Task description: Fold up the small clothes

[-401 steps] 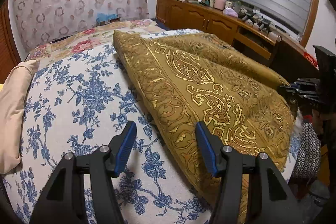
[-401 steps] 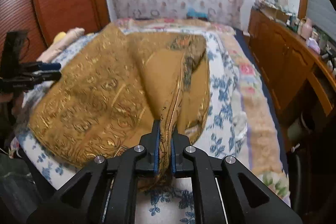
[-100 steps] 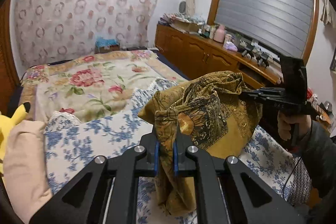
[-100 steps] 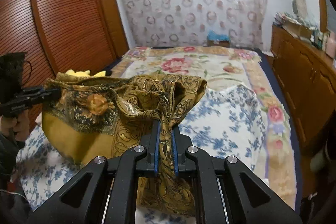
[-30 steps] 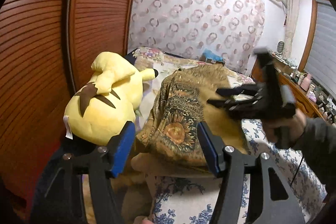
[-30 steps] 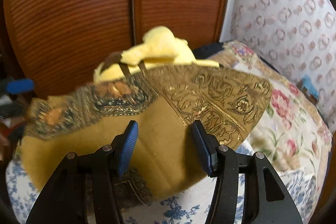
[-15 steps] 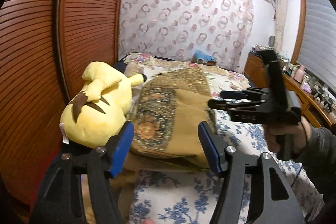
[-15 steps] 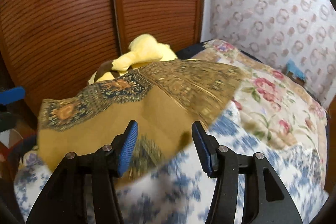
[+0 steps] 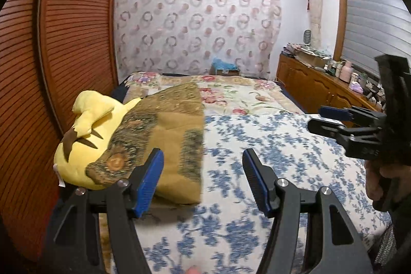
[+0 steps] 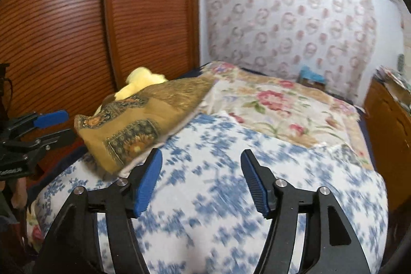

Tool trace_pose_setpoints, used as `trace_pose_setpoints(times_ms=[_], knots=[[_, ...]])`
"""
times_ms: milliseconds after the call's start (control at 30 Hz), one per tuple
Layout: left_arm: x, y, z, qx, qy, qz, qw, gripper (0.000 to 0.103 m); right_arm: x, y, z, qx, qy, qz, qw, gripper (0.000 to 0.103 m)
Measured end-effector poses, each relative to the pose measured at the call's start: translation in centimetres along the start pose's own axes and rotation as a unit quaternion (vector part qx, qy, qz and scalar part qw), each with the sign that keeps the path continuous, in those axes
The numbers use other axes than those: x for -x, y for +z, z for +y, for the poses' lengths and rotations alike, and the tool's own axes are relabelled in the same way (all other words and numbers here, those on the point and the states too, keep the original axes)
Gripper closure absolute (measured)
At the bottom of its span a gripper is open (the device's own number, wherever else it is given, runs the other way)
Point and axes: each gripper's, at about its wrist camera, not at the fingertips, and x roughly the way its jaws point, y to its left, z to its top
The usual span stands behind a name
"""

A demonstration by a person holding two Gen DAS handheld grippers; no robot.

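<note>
A folded mustard-gold patterned cloth (image 9: 167, 135) lies at the left side of the bed, partly resting on a yellow plush toy (image 9: 87, 135). It also shows in the right wrist view (image 10: 138, 117). My left gripper (image 9: 203, 181) is open and empty, just in front of the cloth's near edge. My right gripper (image 10: 201, 179) is open and empty above the blue-flowered bedspread (image 10: 231, 171), to the right of the cloth. The right gripper also shows at the right of the left wrist view (image 9: 334, 120), and the left gripper at the left of the right wrist view (image 10: 48, 127).
A slatted wooden wardrobe (image 9: 51, 68) stands close along the bed's left side. A floral quilt (image 9: 244, 96) covers the far half of the bed. A wooden sideboard (image 9: 321, 89) with clutter runs along the right wall.
Both grippers have pulled back and to the right from the folded cloth, which now lies still on the plush toy and bed. Both views swung toward the bed's middle.
</note>
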Motion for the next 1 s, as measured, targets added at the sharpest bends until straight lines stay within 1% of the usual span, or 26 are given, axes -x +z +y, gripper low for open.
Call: trace_pose_setpoints(times_ms=[67, 167, 267, 367, 500, 600, 800, 1000], knots=[[0.3, 0.2, -1.1, -0.005, -0.003, -0.003, 1.0, 0.04, 2.1, -0.7, -1.0, -0.014, -0.022, -0.012, 1.0, 0.028], [0.8, 0.6, -2.9, -0.015, -0.007, -0.006, 0.9998, 0.04, 5.0, -1.4, -2.1, -0.032, -0.049, -0.029, 0.998, 0.021], [1.1, 1.5, -4.8, -0.023, -0.015, -0.011, 0.9996, 0.04, 8.3, -1.8, -3.4, -0.049, -0.074, -0.05, 0.995, 0.018], [1.5, 2.3, -6.2, -0.027, -0.019, -0.017, 0.9993, 0.04, 10.8, -1.9, -4.4, -0.06, -0.09, -0.069, 0.992, 0.015], [1.9, 3.4, -8.0, -0.03, -0.023, -0.026, 0.9989, 0.04, 13.1, -2.2, -5.3, -0.069, -0.11, -0.088, 0.988, 0.015], [2.4, 4.2, -9.2, -0.032, -0.02, -0.034, 0.9987, 0.04, 14.5, -2.5, -5.7, -0.08, -0.129, -0.1, 0.983, 0.015], [3.5, 5.2, -10.5, -0.036, -0.02, -0.05, 0.9979, 0.04, 17.2, -2.9, -6.3, -0.093, -0.149, -0.129, 0.976, 0.014], [3.8, 5.2, -10.9, -0.037, -0.02, -0.054, 0.9977, 0.04, 17.8, -2.9, -6.4, -0.094, -0.158, -0.135, 0.974, 0.014]])
